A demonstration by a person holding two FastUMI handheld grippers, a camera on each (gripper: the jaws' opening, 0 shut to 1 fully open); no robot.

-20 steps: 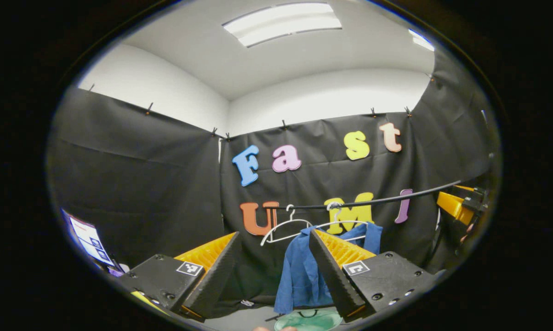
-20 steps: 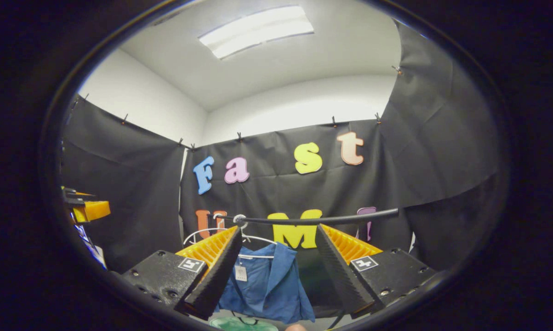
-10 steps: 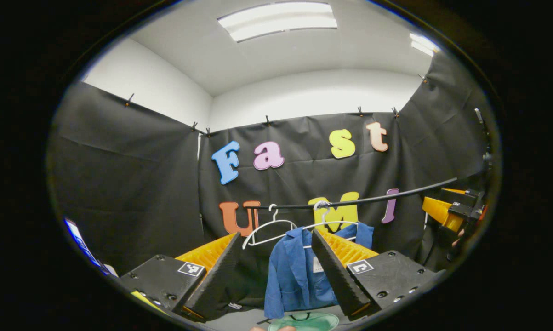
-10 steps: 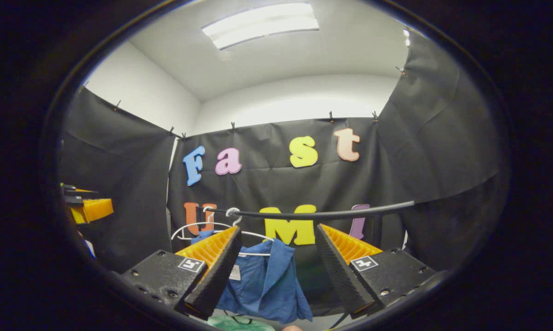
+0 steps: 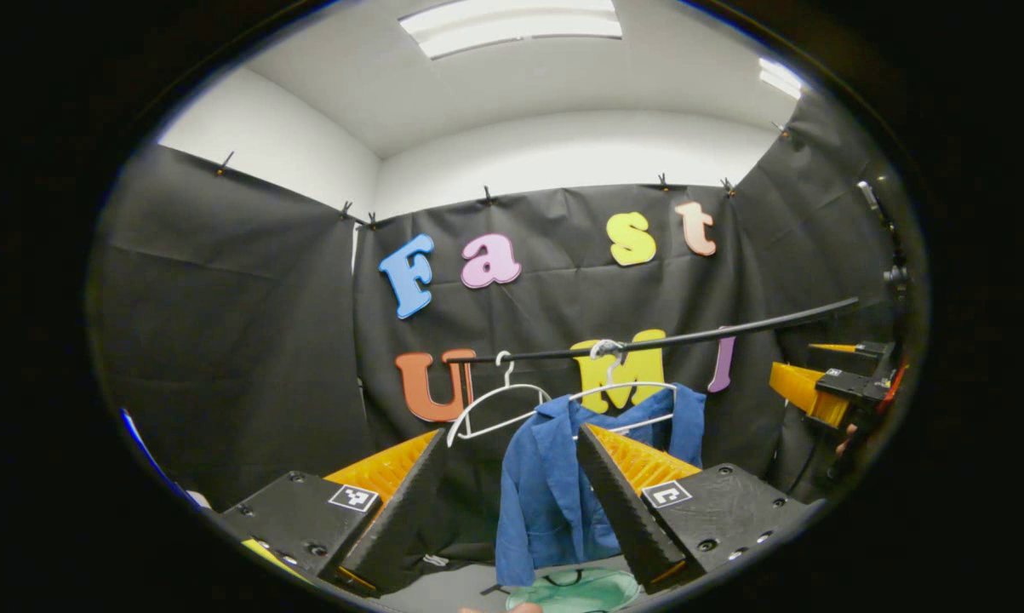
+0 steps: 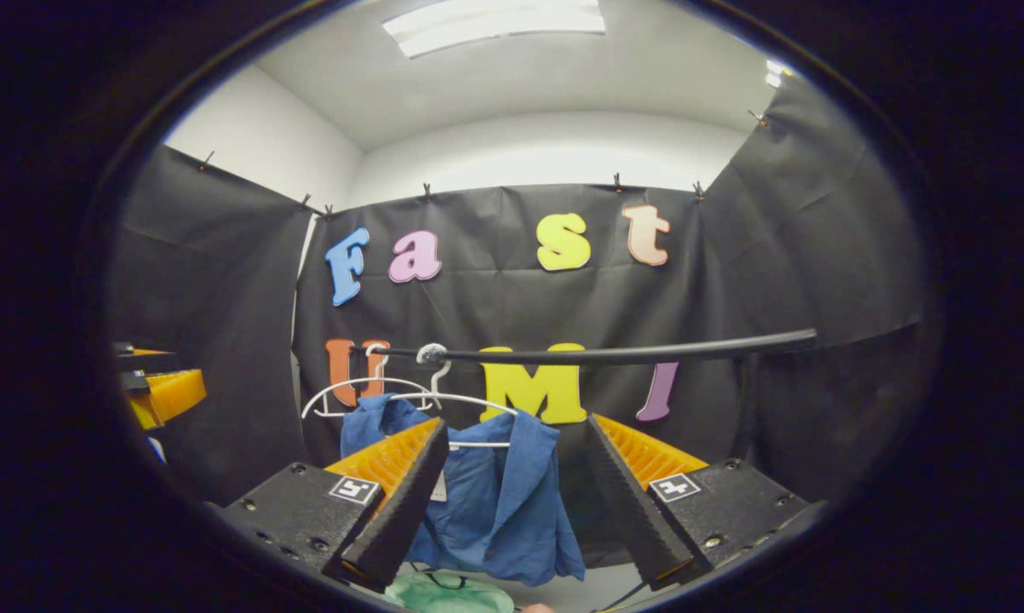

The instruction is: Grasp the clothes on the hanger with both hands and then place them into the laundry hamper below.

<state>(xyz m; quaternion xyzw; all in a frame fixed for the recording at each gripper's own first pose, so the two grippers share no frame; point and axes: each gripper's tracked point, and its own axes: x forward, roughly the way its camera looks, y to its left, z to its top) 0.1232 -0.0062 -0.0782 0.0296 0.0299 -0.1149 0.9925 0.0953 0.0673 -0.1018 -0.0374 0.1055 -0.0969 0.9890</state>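
Observation:
A blue shirt (image 5: 546,489) hangs on a white hanger (image 5: 624,393) from a black rail (image 5: 665,340); it hangs straight ahead in the left gripper view, beyond my open left gripper (image 5: 510,434). Under it lies the pale green hamper (image 5: 575,590). In the right gripper view the same shirt (image 6: 494,502) hangs from its hanger (image 6: 443,398) on the rail (image 6: 605,352), past my open right gripper (image 6: 517,423), with the hamper (image 6: 452,593) below. Neither gripper touches the shirt. The right gripper (image 5: 818,390) also appears far right, the left gripper (image 6: 158,392) far left.
A second, bare white hanger (image 5: 494,404) hangs on the rail just left of the shirt. Black cloth walls close the booth on three sides. A dark upright post (image 6: 743,409) carries the rail's right end.
Both views have dipped, so the rail and shirt sit higher in frame and look slightly larger. More of the shirt and hamper shows. Both grippers stayed open.

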